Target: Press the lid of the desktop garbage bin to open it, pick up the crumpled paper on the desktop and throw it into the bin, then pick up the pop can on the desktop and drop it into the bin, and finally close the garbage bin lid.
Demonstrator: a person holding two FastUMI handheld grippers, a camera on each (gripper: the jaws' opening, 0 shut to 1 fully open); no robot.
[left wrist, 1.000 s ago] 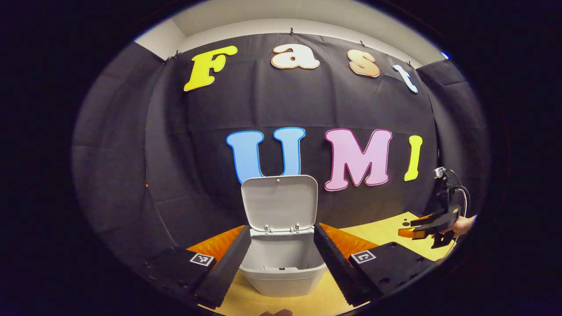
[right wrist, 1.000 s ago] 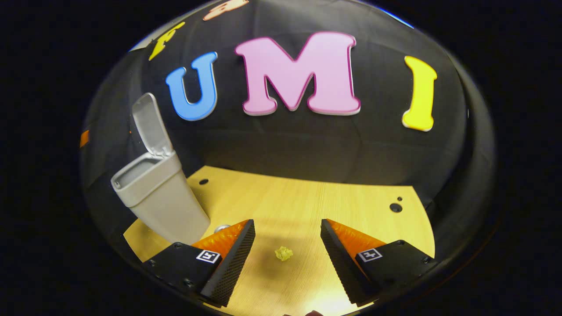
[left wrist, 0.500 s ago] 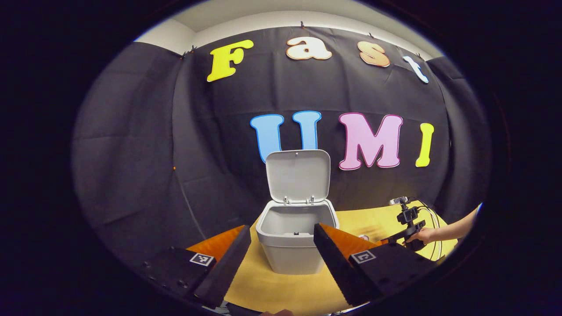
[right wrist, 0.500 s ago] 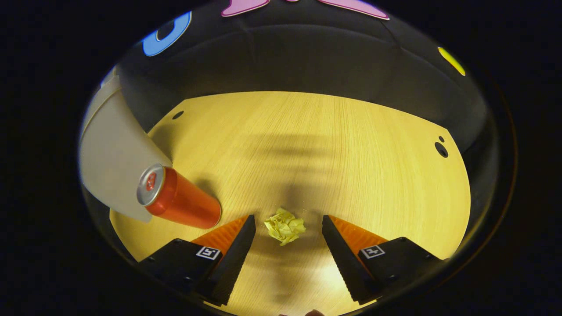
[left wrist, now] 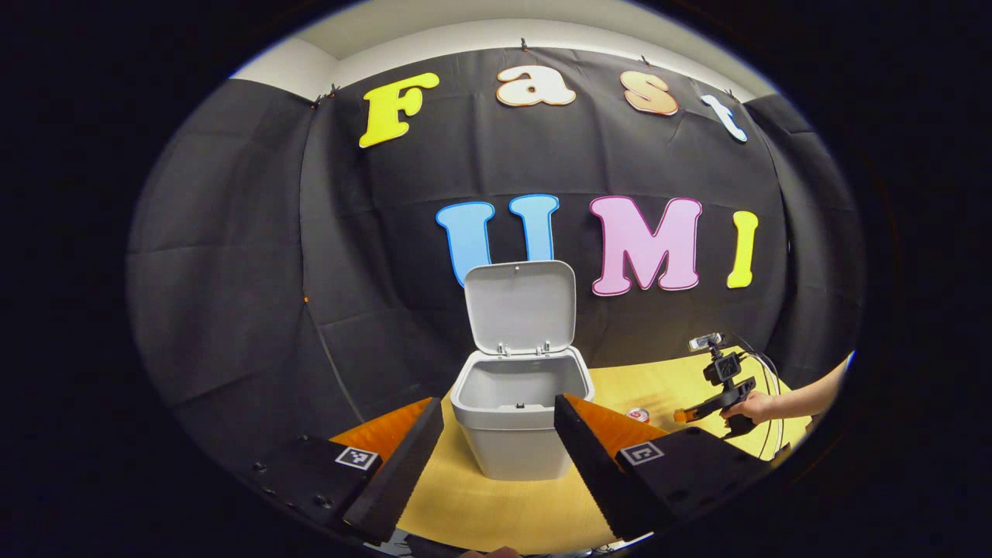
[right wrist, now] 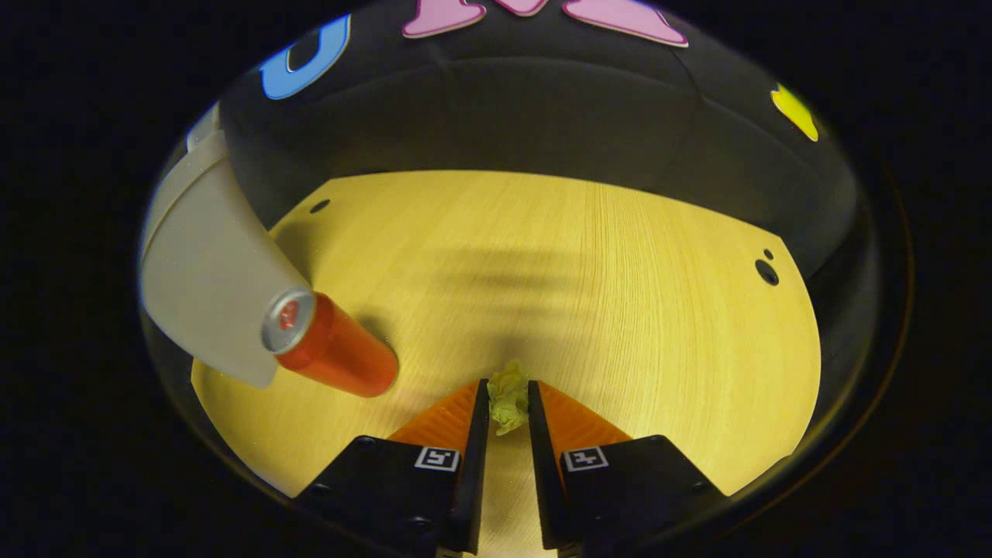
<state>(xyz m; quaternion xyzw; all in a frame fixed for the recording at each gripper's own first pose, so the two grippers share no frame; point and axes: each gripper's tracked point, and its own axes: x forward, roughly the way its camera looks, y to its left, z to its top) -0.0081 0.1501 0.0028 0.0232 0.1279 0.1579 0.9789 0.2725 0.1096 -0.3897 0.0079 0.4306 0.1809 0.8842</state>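
Observation:
A grey desktop bin (left wrist: pixel 518 422) stands on the wooden table with its lid (left wrist: pixel 520 305) swung up and open. My left gripper (left wrist: pixel 496 422) hovers open in front of it, fingers either side of the bin in the left gripper view. In the right gripper view the yellow crumpled paper (right wrist: pixel 508 397) sits squeezed between both fingers of my right gripper (right wrist: pixel 508 391), low over the tabletop. A red pop can (right wrist: pixel 329 351) stands upright to its left, beside the bin's grey wall (right wrist: pixel 201 287). From the left gripper view, the right gripper (left wrist: pixel 717 391) and the hand holding it are far right, near the can's top (left wrist: pixel 637 414).
The light wooden tabletop (right wrist: pixel 620 310) has small dark holes near its back corners (right wrist: pixel 766 271). The black cloth wall closes off the back and sides close behind the bin.
My right gripper's fingers have shut on the crumpled paper, which lay loose between them half a second ago. The left gripper has stayed almost still in front of the open bin.

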